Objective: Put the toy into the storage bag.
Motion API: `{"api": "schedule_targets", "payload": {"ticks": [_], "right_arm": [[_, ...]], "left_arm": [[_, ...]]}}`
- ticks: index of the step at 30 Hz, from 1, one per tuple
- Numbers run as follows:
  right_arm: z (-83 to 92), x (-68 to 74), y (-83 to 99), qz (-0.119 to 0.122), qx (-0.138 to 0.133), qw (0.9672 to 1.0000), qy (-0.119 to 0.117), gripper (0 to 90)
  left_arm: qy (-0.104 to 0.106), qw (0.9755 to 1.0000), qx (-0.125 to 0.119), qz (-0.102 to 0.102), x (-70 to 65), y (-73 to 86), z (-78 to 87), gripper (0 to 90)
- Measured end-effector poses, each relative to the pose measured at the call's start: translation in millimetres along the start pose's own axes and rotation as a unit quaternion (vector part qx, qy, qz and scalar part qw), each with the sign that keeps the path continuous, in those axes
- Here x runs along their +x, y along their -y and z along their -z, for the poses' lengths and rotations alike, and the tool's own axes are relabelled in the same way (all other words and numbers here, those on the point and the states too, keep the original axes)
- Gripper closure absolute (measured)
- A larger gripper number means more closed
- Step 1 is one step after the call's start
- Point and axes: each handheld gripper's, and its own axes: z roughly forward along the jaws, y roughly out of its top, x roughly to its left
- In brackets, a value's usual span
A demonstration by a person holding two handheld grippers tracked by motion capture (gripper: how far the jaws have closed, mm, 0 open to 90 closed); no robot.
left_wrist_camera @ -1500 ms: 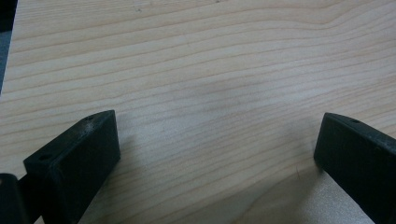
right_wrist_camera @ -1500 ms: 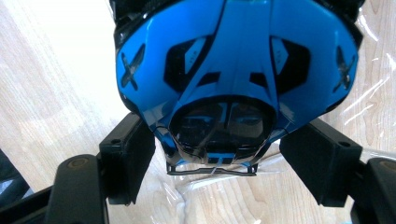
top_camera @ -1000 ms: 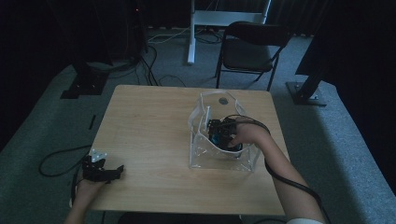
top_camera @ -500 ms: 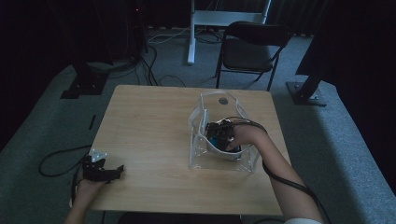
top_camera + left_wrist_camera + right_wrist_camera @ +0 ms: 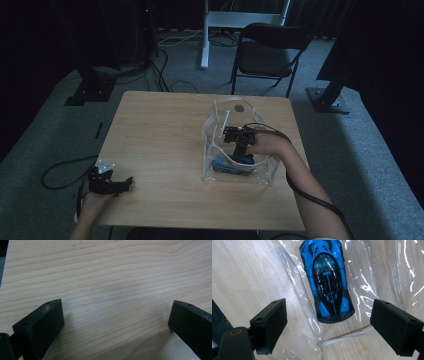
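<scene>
**Car lies free in the bag, straight ahead of the right tool**

Left tool (image 5: 120, 184): parked at the near left corner of the desk (image 5: 160, 130), jaws wide apart, nothing between them. In the left gripper view only bare wood grain lies ahead of it. Well apart from the work; no part in the coming move, by my reading.

Bag (image 5: 220, 125): clear plastic, standing open-topped on the desk, right of centre. The right hand reaches down into its mouth.

Right tool (image 5: 245, 150): inside the bag, pointing down. Its jaws have just been opening and now stand wide, with nothing gripped. Pads clear of the car on both sides.

Car (image 5: 327, 277): blue toy, black canopy, on the bag floor just ahead of the right tool's tips. In the right gripper view its long axis runs away from the tool, nearly square to the line between the jaws, with the near end between and slightly beyond the pads, a touch left of centre.

Judgement: the car looks released. If regripped, the jaws would close across its width; otherwise the tool lifts straight out.
</scene>
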Motion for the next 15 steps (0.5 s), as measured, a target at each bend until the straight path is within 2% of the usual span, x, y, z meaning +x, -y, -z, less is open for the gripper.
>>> {"api": "schedule_targets", "payload": {"ticks": [5, 15], "right_arm": [[1.7, 0.4, 0.8, 0.001, -0.01, 1.0, -0.001, 13.6], [13.0, -1.7, 6.5, -0.023, -0.049, 0.9985, -0.012, 13.9]], "left_arm": [[0.0, 1.0, 0.0, 0.0, 0.0, 0.0, 0.0, 0.7], [0.0, 1.0, 0.0, 0.001, 0.0, 0.1, 0.1, 0.7]]}}
